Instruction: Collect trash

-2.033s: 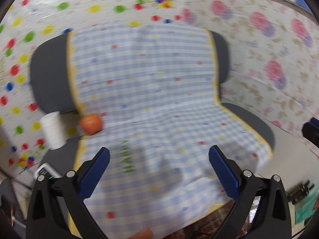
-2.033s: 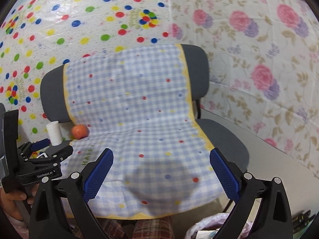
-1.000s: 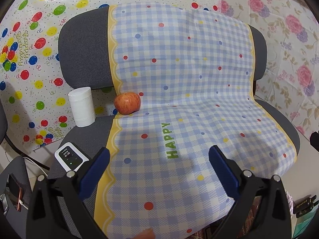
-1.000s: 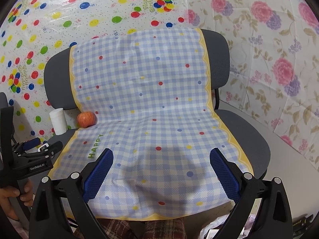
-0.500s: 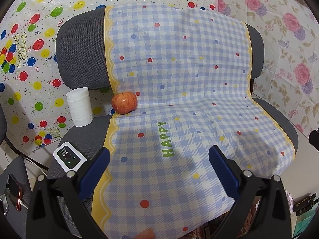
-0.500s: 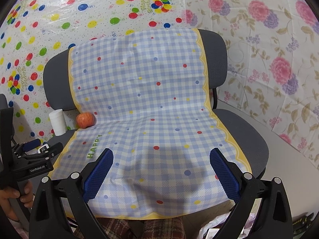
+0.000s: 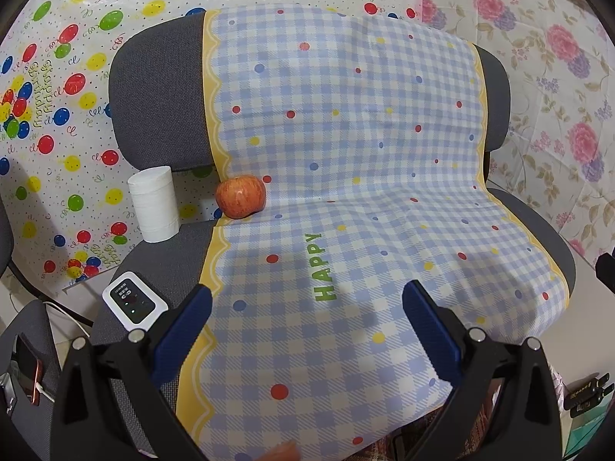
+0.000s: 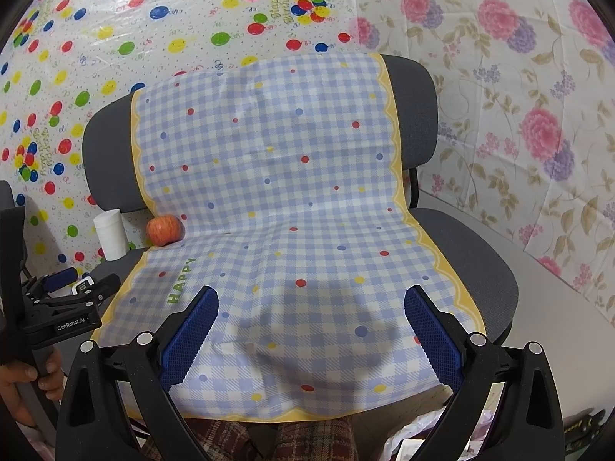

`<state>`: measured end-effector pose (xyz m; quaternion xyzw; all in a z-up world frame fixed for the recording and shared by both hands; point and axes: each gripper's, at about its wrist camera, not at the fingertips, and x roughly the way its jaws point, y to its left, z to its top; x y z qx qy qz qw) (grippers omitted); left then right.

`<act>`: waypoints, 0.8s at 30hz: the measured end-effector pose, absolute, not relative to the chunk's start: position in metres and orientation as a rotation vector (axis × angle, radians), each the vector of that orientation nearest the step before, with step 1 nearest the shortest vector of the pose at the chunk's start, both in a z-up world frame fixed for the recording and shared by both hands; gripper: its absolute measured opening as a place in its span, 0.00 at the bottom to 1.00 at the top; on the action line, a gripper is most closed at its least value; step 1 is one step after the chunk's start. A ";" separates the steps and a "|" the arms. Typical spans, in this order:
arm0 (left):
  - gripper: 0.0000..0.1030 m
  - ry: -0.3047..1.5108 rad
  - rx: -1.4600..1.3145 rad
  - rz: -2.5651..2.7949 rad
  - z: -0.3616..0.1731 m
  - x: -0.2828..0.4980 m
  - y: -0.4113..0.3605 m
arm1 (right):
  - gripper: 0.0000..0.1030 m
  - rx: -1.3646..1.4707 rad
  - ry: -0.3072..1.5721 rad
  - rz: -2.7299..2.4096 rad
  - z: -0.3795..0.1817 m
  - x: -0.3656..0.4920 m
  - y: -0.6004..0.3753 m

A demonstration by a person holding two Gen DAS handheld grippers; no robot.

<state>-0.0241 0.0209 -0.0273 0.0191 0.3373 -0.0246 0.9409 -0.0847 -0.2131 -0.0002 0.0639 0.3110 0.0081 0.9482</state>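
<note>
In the left wrist view, the left gripper (image 7: 306, 320) has its jaws spread wide and empty over a grey office chair (image 7: 157, 103) draped with a blue checked plastic cloth (image 7: 346, 192). A red apple (image 7: 240, 196) sits left of centre at the seat's back; a white paper cup (image 7: 153, 203) stands further left.

In the right wrist view, the right gripper (image 8: 310, 326) jaws gape wide, empty. Apple (image 8: 164, 229) and cup (image 8: 110, 235) sit centre-left.

A smooth, faintly shiny checked plastic sheet (image 7: 346, 192) is lying over a chair (image 7: 157, 100) of rough, matt grey woven cloth. Beside it a glossy-skinned apple (image 7: 241, 200) is catching the light, near a matt white paper roll (image 7: 153, 203) and a glossy plastic device (image 7: 134, 301). The left gripper (image 7: 307, 330) and right gripper (image 8: 311, 330) are showing matt black plastic arms, textured blue pads (image 8: 190, 336) and shiny metal screws.
</note>
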 end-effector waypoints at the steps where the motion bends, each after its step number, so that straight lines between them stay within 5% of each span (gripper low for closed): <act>1: 0.93 0.688 0.038 -0.051 -0.027 -0.025 0.020 | 0.94 0.129 0.634 0.016 -0.001 -0.085 -0.214; 24: 0.93 0.703 0.057 -0.061 -0.033 -0.022 0.018 | 0.94 0.131 0.641 0.017 -0.004 -0.086 -0.212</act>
